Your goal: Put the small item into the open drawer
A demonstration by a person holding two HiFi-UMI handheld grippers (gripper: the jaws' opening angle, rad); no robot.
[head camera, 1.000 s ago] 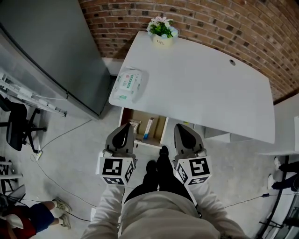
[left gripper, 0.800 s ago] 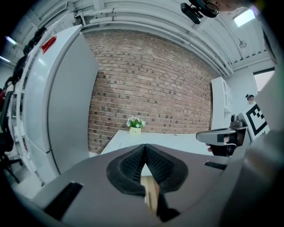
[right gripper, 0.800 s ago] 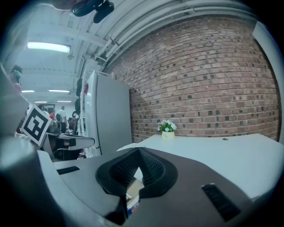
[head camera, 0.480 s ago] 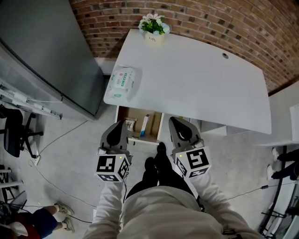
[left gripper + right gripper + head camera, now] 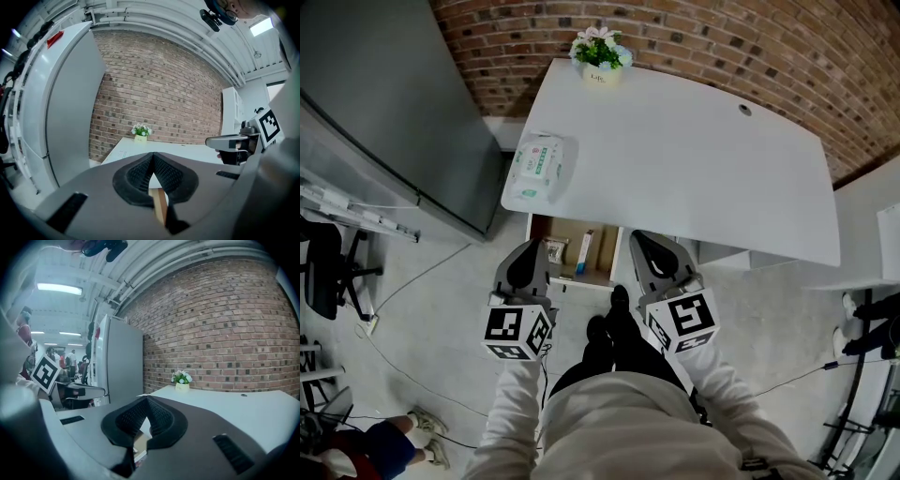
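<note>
Here, two small things lie in the open wooden drawer [image 5: 604,248], just beyond both sets of jaw tips: a slim blue-and-white box [image 5: 584,251] and a pale little packet [image 5: 553,248]. Farther ahead of the left gripper [image 5: 153,160], a soft white-and-green pack of wipes [image 5: 536,169] rests on the white desk top [image 5: 694,169]. We hold the left gripper's jaws pressed together on nothing, and those of the right gripper [image 5: 146,404] likewise. This fits an item dropped in, or the pack awaiting collection; we cannot tell which.
</note>
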